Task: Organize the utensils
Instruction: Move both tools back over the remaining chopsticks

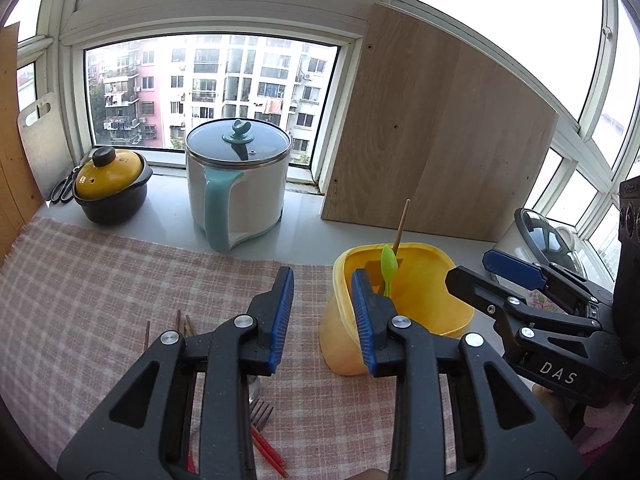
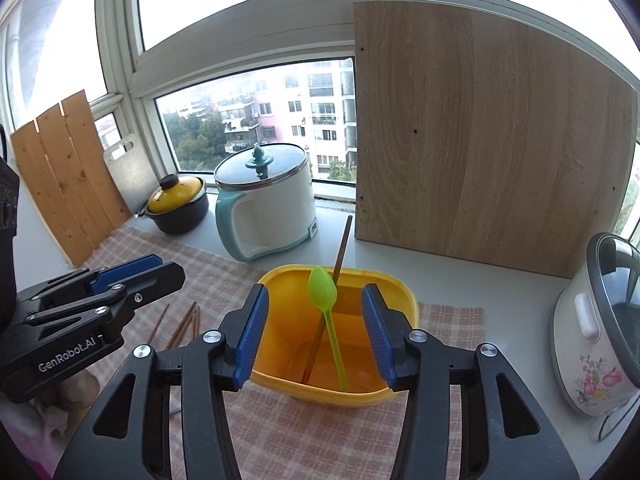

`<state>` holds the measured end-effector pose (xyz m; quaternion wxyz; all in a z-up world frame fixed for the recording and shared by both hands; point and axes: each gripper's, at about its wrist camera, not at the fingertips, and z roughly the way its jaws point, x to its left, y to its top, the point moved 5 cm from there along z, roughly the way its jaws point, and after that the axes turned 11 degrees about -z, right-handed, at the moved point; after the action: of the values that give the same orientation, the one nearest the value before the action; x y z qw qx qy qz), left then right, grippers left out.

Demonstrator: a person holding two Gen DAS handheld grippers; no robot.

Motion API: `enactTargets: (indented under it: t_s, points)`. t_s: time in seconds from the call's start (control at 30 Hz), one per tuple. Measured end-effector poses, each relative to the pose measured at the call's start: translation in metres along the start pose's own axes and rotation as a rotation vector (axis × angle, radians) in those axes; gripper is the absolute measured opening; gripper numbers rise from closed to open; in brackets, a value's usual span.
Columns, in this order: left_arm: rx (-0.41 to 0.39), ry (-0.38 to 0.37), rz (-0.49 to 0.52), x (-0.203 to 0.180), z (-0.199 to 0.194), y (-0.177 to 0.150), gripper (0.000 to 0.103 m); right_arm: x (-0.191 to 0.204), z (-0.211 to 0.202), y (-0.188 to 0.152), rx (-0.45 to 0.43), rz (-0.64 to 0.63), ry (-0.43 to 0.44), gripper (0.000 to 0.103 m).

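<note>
Both grippers, left [image 1: 322, 316] and right [image 2: 316, 334], hang apart and empty over the checked cloth [image 1: 100, 280]. A green spoon [image 2: 323, 292] and a chopstick [image 2: 342, 250] lean inside the yellow tub [image 2: 400, 292]; more chopsticks [image 2: 184, 322] lie beside it.

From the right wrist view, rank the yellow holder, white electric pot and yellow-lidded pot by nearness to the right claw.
1. Yellow holder, directly ahead of the right claw.
2. White electric pot, behind it, left of centre.
3. Yellow-lidded pot, farthest, back left by the window.
</note>
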<state>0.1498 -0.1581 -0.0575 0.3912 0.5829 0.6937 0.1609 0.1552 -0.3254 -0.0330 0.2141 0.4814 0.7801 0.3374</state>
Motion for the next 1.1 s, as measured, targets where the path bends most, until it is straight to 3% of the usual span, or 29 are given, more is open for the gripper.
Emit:
enactTargets:
  t_s: [0.1, 0.27, 0.63, 1.0, 1.1]
  points:
    - [0.009, 0.011, 0.001, 0.019, -0.009, -0.003, 0.033, 0.011, -0.009, -0.004, -0.015, -0.012, 0.002, 0.068]
    - [0.036, 0.016, -0.020, 0.066, -0.025, -0.006, 0.034, 0.028, -0.017, -0.010, -0.025, -0.009, 0.029, 0.073]
    - [0.112, 0.086, -0.073, 0.170, -0.036, -0.014, 0.034, 0.088, 0.002, -0.030, 0.048, -0.044, 0.076, 0.073]
    - [0.237, 0.069, -0.135, 0.214, -0.015, -0.061, 0.034, 0.118, 0.034, -0.065, 0.194, -0.018, 0.131, 0.073]
    - [0.264, 0.063, -0.160, 0.222, -0.009, -0.072, 0.034, 0.121, 0.039, -0.079, 0.234, 0.000, 0.139, 0.065]
